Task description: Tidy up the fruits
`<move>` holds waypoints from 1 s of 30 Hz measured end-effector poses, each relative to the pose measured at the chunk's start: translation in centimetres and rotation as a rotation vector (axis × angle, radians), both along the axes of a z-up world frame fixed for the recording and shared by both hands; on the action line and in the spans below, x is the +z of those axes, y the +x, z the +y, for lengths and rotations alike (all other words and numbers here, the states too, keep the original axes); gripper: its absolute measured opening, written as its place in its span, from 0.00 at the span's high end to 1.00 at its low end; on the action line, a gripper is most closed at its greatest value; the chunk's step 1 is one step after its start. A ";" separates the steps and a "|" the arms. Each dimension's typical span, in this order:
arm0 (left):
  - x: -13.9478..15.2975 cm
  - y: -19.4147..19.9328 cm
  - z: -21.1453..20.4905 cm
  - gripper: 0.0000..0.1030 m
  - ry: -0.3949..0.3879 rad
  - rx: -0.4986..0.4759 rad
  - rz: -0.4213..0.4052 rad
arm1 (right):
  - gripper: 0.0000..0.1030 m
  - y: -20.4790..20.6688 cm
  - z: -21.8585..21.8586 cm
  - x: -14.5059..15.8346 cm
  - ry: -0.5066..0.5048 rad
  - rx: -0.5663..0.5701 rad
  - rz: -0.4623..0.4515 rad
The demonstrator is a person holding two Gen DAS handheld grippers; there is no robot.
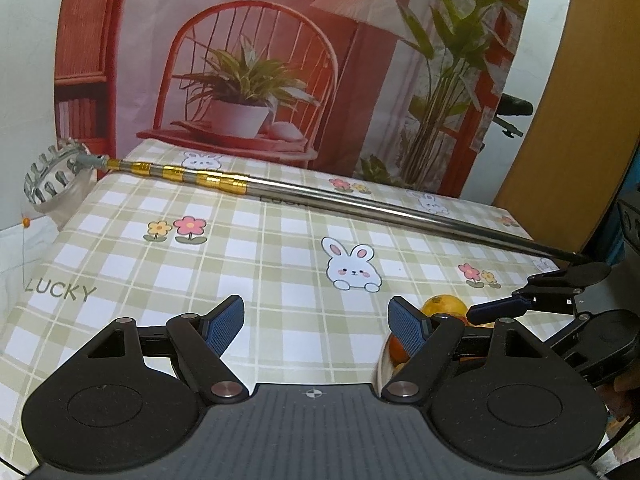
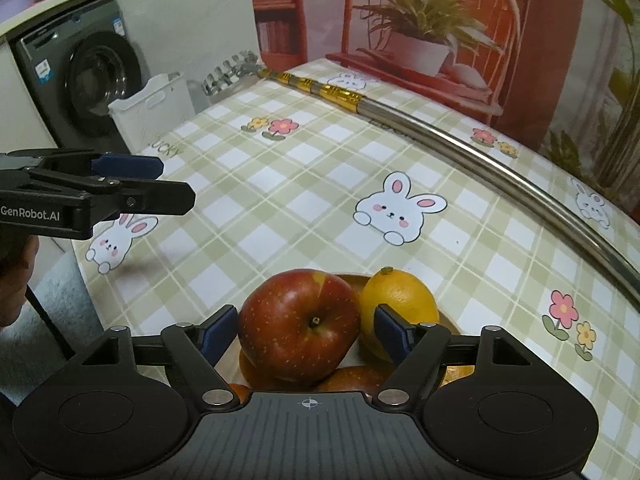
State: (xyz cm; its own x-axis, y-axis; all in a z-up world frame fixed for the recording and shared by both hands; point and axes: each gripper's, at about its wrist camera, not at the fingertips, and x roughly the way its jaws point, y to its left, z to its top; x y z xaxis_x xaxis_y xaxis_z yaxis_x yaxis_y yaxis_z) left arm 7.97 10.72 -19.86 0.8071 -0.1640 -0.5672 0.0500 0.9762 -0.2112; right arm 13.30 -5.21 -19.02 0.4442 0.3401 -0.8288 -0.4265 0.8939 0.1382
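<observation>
A red apple point(image 2: 298, 326) sits on top of a pile of fruit in a bowl point(image 2: 352, 278) at the near table edge. A yellow-orange citrus point(image 2: 400, 296) lies right of it, with more orange fruit underneath. My right gripper point(image 2: 306, 330) straddles the apple, its blue pads close to both sides with a small gap on the right; I cannot tell if they grip. My left gripper point(image 1: 316, 324) is open and empty over the checked cloth, left of the bowl. In the left wrist view the citrus point(image 1: 444, 306) shows behind the right finger point(image 1: 408, 330).
A long telescopic metal pole point(image 1: 360, 204) with gold bands lies across the table, its toothed picker head point(image 1: 52, 176) overhanging the far left edge. A printed backdrop stands behind. A white bin point(image 2: 150, 110) and a washing machine point(image 2: 80, 76) stand left of the table.
</observation>
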 end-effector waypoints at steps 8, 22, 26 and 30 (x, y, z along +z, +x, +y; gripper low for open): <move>1.2 -0.4 -1.3 0.20 0.027 -0.027 -0.020 | 0.30 -1.0 -1.2 1.4 0.017 -0.043 -0.049; 4.1 -0.6 -3.5 0.08 0.056 -0.077 -0.059 | 0.20 -3.1 -5.5 4.0 0.069 -0.191 -0.142; 6.1 -0.8 -4.2 0.00 0.071 -0.075 -0.102 | 0.07 -4.1 -6.7 5.5 0.076 -0.235 -0.195; 9.1 -1.2 -5.3 0.00 0.104 -0.057 -0.139 | 0.00 -5.4 -8.1 7.8 0.079 -0.288 -0.264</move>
